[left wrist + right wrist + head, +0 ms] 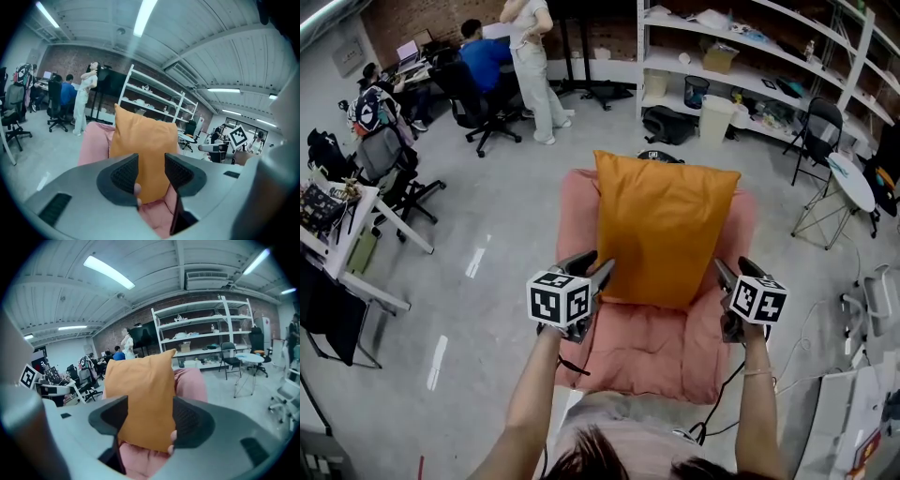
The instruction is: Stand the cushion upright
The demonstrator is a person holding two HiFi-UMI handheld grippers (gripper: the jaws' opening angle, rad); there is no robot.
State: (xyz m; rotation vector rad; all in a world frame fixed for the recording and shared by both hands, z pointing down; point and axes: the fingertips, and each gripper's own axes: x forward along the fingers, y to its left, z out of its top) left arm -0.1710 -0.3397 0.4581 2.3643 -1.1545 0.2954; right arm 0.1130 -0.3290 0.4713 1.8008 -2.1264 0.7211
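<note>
An orange cushion [666, 225] stands upright on the seat of a pink armchair [642, 361] and leans on its backrest. My left gripper [595, 268] is beside the cushion's lower left corner, and my right gripper [729, 272] is by its lower right edge. In the left gripper view the cushion [140, 136] shows beyond the open jaws [150, 174], with no pad pressing on it. In the right gripper view the cushion [143, 390] also stands past the gripper [150, 420], whose jaws are apart and hold nothing.
Several people [530, 66] and office chairs [473, 103] are at the back left. A white desk [356, 253] stands on the left. Shelving [741, 56] runs along the back, with a folding chair [816, 127] and a round table [848, 183] on the right. A black cable [717, 398] lies by the armchair.
</note>
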